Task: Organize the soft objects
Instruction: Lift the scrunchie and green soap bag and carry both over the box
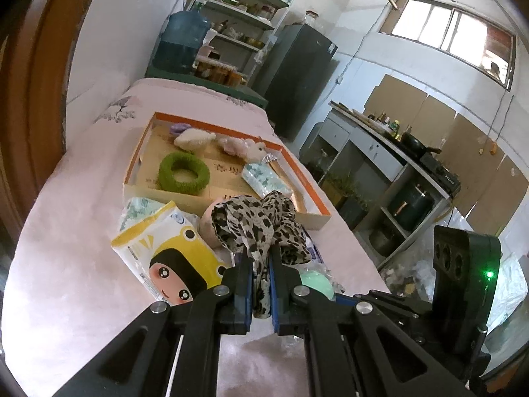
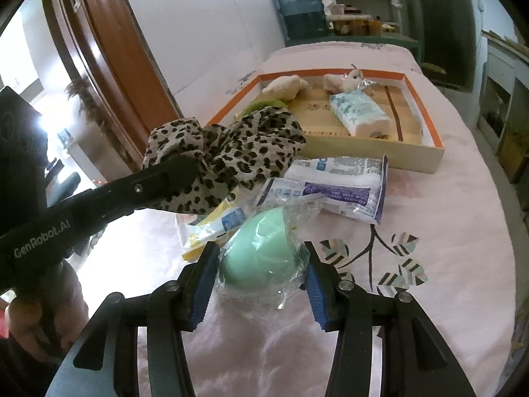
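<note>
While the left gripper (image 1: 259,264) pinches the leopard scarf (image 1: 258,221) clear for boxing, the right gripper (image 2: 261,264) stands wide, straddling the wrapped green sponge (image 2: 261,254).

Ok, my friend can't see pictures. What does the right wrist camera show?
The right gripper sits open around a mint-green sponge in clear wrap on a pink tablecloth. To its left, the left gripper pinches a leopard-print cloth; behind is an orange-rimmed box of soft toys.
</note>
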### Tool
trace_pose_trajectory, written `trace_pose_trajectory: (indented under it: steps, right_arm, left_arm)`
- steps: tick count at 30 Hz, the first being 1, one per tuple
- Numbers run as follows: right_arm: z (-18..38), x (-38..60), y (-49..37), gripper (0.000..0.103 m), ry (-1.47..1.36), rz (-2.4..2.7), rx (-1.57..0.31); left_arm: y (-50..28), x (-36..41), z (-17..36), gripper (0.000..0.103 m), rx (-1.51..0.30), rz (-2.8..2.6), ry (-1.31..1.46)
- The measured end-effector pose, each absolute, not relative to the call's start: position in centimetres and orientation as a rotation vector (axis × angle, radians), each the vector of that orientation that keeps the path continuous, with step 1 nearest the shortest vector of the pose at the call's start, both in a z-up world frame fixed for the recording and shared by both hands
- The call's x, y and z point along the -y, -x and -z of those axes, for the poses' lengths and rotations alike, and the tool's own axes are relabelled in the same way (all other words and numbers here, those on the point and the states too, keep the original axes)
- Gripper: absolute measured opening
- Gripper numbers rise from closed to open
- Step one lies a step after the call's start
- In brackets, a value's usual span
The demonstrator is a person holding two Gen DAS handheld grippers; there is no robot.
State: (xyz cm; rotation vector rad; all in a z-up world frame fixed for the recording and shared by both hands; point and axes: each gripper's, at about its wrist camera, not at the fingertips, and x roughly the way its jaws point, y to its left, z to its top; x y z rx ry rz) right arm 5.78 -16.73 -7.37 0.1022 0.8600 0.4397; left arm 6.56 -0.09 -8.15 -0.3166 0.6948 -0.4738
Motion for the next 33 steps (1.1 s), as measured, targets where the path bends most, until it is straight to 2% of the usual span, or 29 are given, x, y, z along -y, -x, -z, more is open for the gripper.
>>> trace_pose_trajectory:
  steps: [33]
  right_arm:
    - [1.9, 19.7, -7.5, 0.051, -0.083, -0.379, -0.732]
  left_arm:
    - [-9.3, 0.4, 3.8, 0.008, -0.600, 0.460, 0.311]
